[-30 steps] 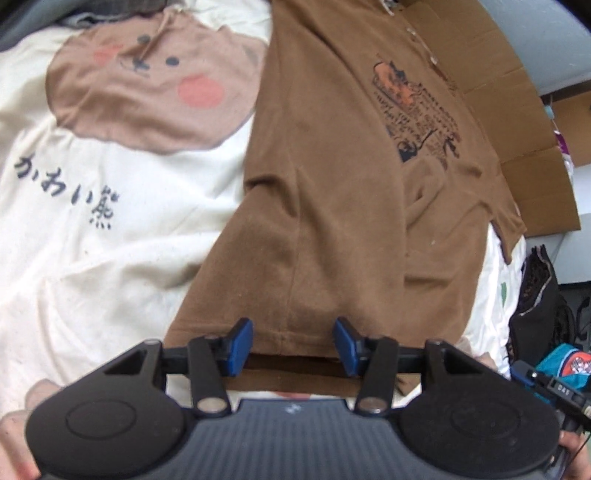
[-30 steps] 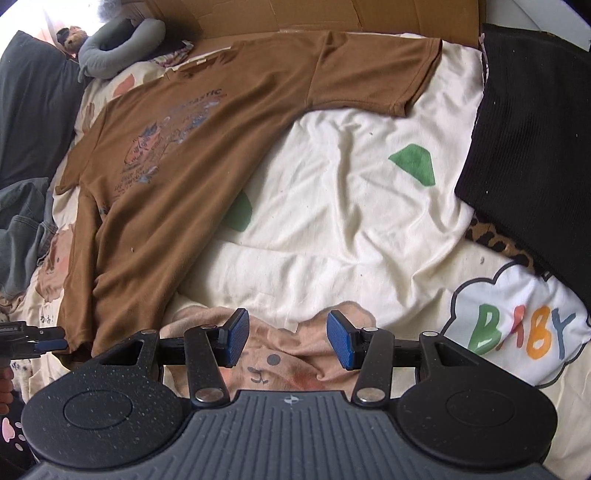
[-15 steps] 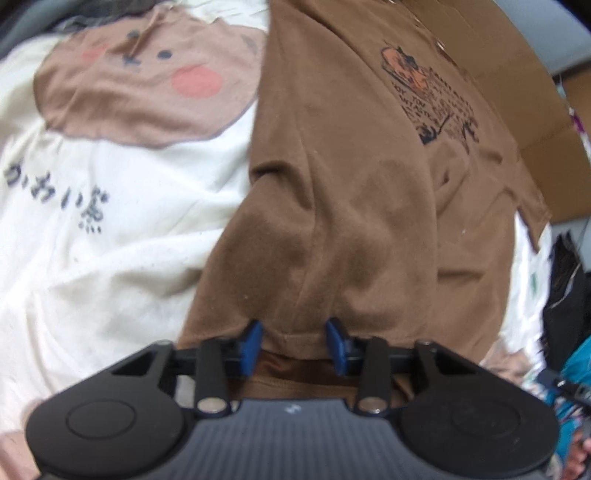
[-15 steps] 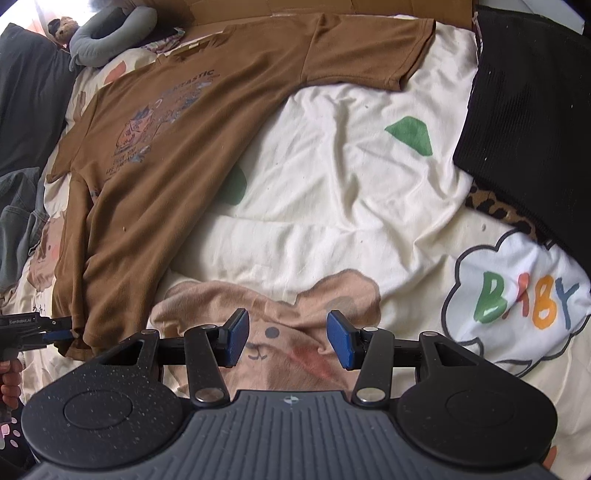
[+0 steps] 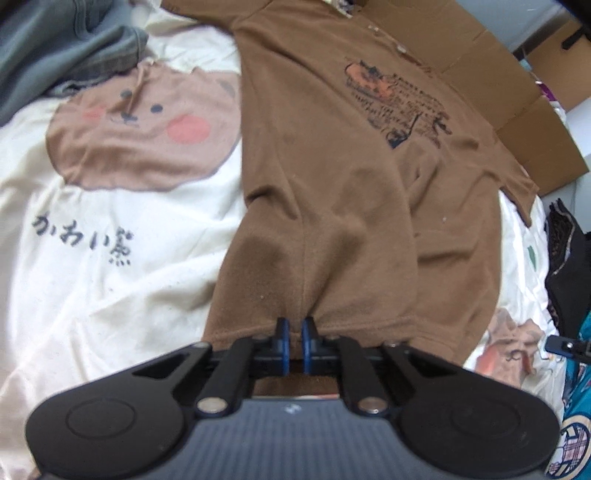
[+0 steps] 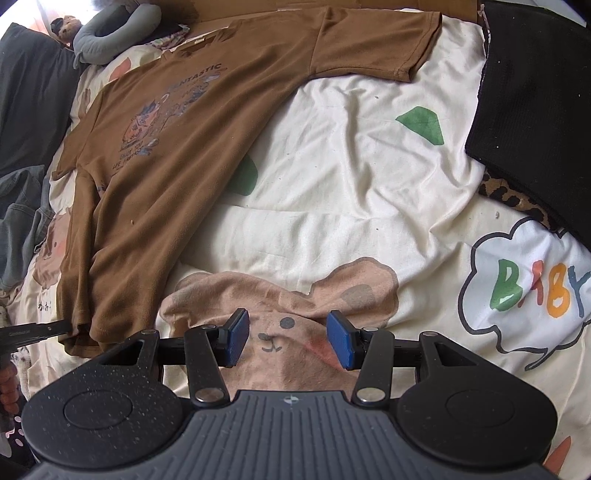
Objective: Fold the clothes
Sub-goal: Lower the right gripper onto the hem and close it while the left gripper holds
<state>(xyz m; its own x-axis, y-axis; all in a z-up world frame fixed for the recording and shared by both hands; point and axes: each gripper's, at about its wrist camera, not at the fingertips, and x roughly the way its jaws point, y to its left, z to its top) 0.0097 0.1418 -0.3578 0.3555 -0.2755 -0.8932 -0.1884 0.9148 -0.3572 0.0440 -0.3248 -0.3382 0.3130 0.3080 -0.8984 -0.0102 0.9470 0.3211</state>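
A brown T-shirt (image 5: 351, 221) with a printed chest lies face up on the bed, its sleeves spread. My left gripper (image 5: 295, 326) is shut on the shirt's bottom hem near its left corner, and the cloth bunches into folds above the pads. In the right wrist view the same T-shirt (image 6: 166, 166) stretches away to the upper left, with the left gripper (image 6: 55, 326) at its lower corner. My right gripper (image 6: 288, 332) hangs open over a bear face printed on the bedsheet, to the right of the shirt, with nothing between its fingers.
The cream bedsheet (image 6: 351, 184) carries bear, leaf and "BABY" prints. A grey garment (image 5: 55, 48) lies at the upper left, a black garment (image 6: 535, 92) and a leopard-print piece (image 6: 509, 192) at the right. Flat cardboard (image 5: 517, 122) borders the far side, near a grey neck pillow (image 6: 110, 33).
The left jaws have closed from wide apart onto the shirt's hem, and the hem has risen slightly with the gripper. The right gripper stays open and has hardly shifted.
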